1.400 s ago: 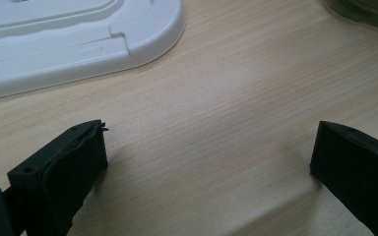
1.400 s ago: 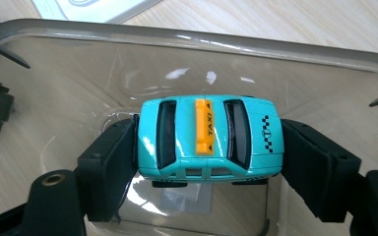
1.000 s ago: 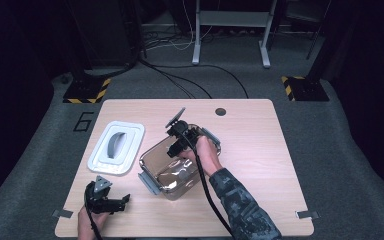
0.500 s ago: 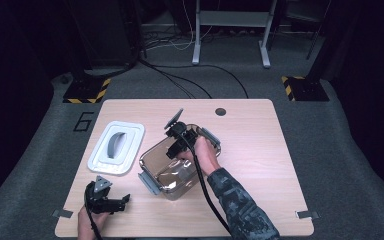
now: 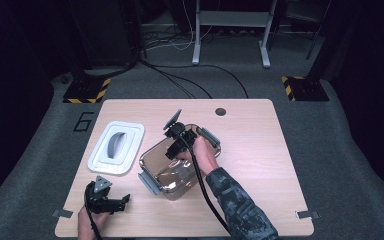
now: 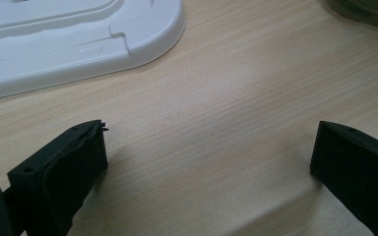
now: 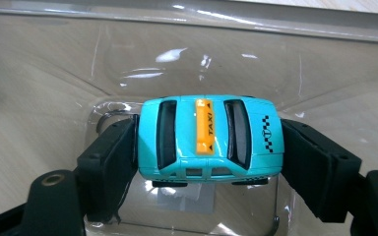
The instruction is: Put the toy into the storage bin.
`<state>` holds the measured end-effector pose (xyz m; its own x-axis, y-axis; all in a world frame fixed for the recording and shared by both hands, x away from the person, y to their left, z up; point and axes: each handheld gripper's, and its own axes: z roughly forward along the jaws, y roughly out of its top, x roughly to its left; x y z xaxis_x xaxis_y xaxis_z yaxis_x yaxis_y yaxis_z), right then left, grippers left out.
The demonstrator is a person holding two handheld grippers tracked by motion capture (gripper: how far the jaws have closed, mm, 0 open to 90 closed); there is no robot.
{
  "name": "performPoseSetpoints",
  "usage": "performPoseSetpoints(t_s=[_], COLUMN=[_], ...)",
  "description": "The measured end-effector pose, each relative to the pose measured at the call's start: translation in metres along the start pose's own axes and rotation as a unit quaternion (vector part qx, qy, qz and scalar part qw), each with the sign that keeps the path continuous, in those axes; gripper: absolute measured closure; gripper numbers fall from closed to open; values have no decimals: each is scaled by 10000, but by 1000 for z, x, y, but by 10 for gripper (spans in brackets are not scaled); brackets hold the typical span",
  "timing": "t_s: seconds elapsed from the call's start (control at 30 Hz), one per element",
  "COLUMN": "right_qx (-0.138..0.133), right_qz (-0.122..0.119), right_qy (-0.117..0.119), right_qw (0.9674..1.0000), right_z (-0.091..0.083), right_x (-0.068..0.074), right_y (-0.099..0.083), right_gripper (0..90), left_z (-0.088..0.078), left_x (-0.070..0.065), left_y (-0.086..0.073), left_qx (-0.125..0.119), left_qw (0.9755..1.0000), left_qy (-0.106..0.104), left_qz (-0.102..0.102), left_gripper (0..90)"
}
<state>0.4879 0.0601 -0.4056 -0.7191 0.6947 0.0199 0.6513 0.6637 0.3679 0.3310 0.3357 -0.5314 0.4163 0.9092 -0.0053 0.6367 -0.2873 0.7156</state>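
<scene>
**Over the clear box: toy taxi clamped end to end**

Inside the clear plastic box (image 5: 177,167) near the middle of the bench (image 5: 260,165), hanging in the right claw (image 7: 209,147) and clamped on a small turquoise toy taxi (image 7: 210,137). Pinching the car between both black pads, one pad at each end of the body, roof with its orange sign facing the camera in the right gripper view. Hovering above the box floor, or possibly just touching it; cannot tell which through the glare on the plastic.

Judging the car: looking light and rigid, with a hard, glossy shell, so probably slippery under the pads. Gripping on the flat ends seeming sound, since rounded corners and windows offer less purchase. Likely rolling off on its wheels if let go on a tilt, so releasing low and level appearing wise. Seeming unlikely to break from a short fall, though capable of bouncing on hard plastic.

Judging the box: thin, clear walls with grey latches (image 5: 148,183) at the ends, probably light enough to slide if nudged by the claw.

At the near left corner, resting low over bare wood, left claw (image 6: 211,162) standing wide apart and holding nothing. Beside it, lying flat and untouched, white lid (image 5: 116,148).
</scene>
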Motion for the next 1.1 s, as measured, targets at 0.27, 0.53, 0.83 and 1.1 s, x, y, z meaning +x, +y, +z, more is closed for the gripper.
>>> performPoseSetpoints(t_s=[0.27, 0.53, 0.83, 1.1], right_qx=[95, 78, -116, -614], right_qz=[4, -17, -13, 3], right_qy=[-17, -9, -27, -24], right_qw=[10000, 10000, 9999, 9981], right_z=[4, 4, -7, -36], right_x=[1, 2, 2, -3], right_y=[2, 2, -4, -23], right_gripper=[238, 286, 244, 160], left_z=[0, 0, 0, 0], left_x=[0, 0, 0, 0], left_y=[0, 0, 0, 0], left_qx=[1, 1, -32, 3], left_qw=[10000, 10000, 10000, 10000], left_qy=[10, 9, 25, 2], left_qz=[6, 5, -7, -7], left_gripper=[1, 1, 5, 4])
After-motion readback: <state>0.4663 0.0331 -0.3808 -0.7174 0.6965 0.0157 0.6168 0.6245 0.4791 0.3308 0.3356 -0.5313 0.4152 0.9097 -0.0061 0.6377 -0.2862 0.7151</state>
